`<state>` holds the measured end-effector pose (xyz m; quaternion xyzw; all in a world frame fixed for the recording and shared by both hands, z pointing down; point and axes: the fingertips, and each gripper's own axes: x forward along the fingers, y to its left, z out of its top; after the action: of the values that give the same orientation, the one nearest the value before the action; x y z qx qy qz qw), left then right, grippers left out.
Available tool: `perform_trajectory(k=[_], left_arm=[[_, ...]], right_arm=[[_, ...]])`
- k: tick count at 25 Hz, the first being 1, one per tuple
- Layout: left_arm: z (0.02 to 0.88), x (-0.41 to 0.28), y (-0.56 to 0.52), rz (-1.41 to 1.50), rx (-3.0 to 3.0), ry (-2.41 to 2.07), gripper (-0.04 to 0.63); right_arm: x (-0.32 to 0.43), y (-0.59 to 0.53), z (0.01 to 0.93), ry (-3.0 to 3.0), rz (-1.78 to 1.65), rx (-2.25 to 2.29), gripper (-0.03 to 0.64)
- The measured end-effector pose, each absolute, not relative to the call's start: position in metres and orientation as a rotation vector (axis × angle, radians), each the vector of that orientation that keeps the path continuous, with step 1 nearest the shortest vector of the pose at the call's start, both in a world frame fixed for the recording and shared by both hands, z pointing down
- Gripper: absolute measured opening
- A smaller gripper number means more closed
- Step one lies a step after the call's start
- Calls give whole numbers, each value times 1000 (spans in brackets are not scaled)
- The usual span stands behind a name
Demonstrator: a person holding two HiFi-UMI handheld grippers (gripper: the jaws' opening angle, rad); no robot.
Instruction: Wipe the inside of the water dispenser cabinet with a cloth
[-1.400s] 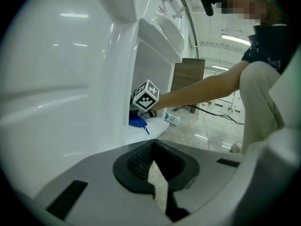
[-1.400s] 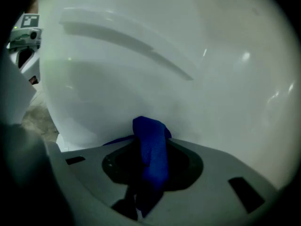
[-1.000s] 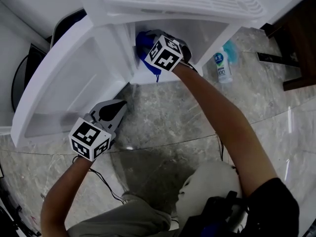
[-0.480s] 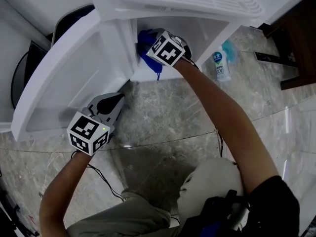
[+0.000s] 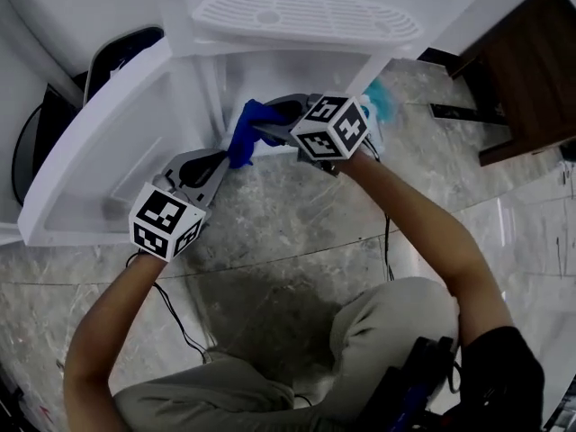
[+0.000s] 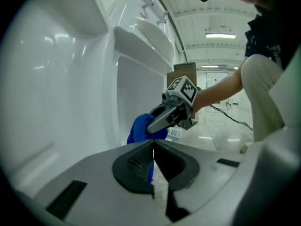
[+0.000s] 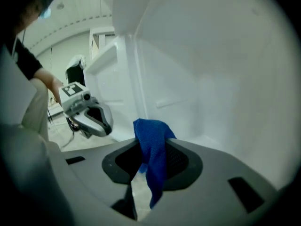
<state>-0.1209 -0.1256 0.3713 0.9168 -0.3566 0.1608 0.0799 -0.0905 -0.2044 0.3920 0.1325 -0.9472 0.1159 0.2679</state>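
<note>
The white water dispenser cabinet [image 5: 297, 66] stands open, its door [image 5: 99, 169] swung out to the left. My right gripper [image 5: 261, 133] is shut on a blue cloth [image 5: 243, 135] just in front of the cabinet's opening, at its lower left corner. In the right gripper view the cloth [image 7: 153, 140] hangs bunched between the pads, with the white inner wall [image 7: 211, 79] behind. My left gripper [image 5: 216, 162] is shut and empty, close below the cloth beside the door. In the left gripper view the cloth [image 6: 138, 131] and the right gripper [image 6: 153, 124] sit just beyond my closed jaws.
A small labelled bottle [image 5: 376, 113] stands on the marble floor [image 5: 297, 232] behind my right hand. A dark wooden cabinet [image 5: 522, 70] is at the right, a black object [image 5: 117, 52] beyond the door at the left. Cables [image 5: 180, 322] trail over the floor.
The right gripper has drawn the cloth out of the cabinet, down and to the left, and rolled. The left gripper has risen toward it. The head view has shifted.
</note>
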Motion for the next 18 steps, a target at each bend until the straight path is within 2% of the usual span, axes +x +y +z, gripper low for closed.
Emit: perform_trajectory(k=[4,5,7,9,13,18], left_arm=[[349,-102,-139,435,2839,-1082,10],[346,-96,-142,424,2863,-1078,36],[343,-80,-150,429,2936,-1025,279],[345,-62,-153,497,3018,-939,318],[345,-28,-149,625,3152,-815,327],[353,-15,-157,770,3164,-917,324]], right_arm=[[-82,-188,343,-2608,521,298,95],[-78,-182,336,-2605,560,287,95],[-70,-178,328,-2598,607,294,95],[-64,-176,324,-2622,665,320,95],[-53,-167,316,-2702,856,338,95],[-48,-157,321,-2705,1103,272,95]])
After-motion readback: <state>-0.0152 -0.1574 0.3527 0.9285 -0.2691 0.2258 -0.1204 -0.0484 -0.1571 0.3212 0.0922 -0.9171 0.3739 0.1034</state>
